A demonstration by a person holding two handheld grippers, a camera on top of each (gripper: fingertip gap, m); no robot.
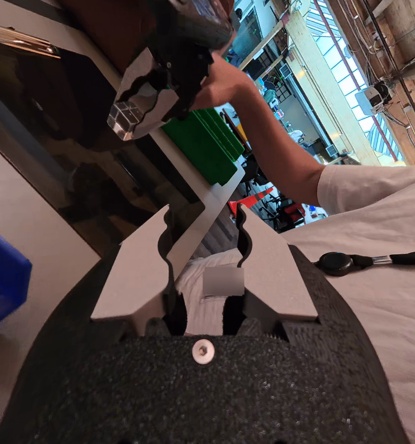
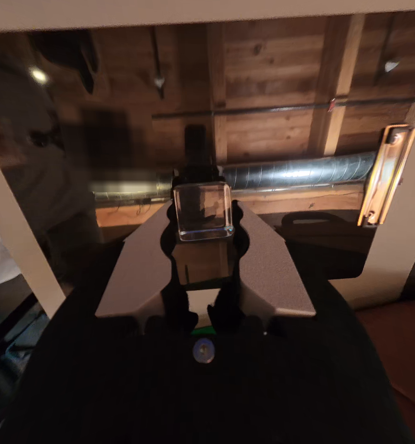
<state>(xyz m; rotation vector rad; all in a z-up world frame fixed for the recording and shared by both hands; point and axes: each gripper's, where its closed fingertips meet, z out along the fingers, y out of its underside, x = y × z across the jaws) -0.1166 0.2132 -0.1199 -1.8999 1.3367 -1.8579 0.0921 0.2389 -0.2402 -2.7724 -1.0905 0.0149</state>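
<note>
Left wrist view: the left claw (image 1: 203,211) hangs with its jaws spread and nothing between them, tilted over the edge of the white bench (image 1: 216,199). Beyond it, the right claw (image 1: 139,120) is clenched on a clear acrylic cube (image 1: 122,120), which sticks out past the fingertips above a dark mirror panel (image 1: 57,120) lying on the bench. A stack of green plastic plates (image 1: 201,149) sits just beside that claw, a blue bin (image 1: 2,276) at the near left. The person's forearm (image 1: 261,125) runs back to a white shirt (image 1: 370,240) with a black badge reel (image 1: 334,263).

Right wrist view: the right claw (image 2: 203,211) grips the clear cube (image 2: 203,211) near its tips only; most of the block projects forward. Whether the cube touches the mirror panel (image 2: 273,96) cannot be told. The glass reflects wooden joists and a silver duct; a copper-coloured clip (image 2: 386,175) clamps its right edge.

Handling judgement: acrylic is slick and the hold is shallow, so the grip should stay firm and level, travel slow, and any contact with the mirror gentle and flat-faced, not corner-first. The free claw is best kept clear of the plates.
</note>
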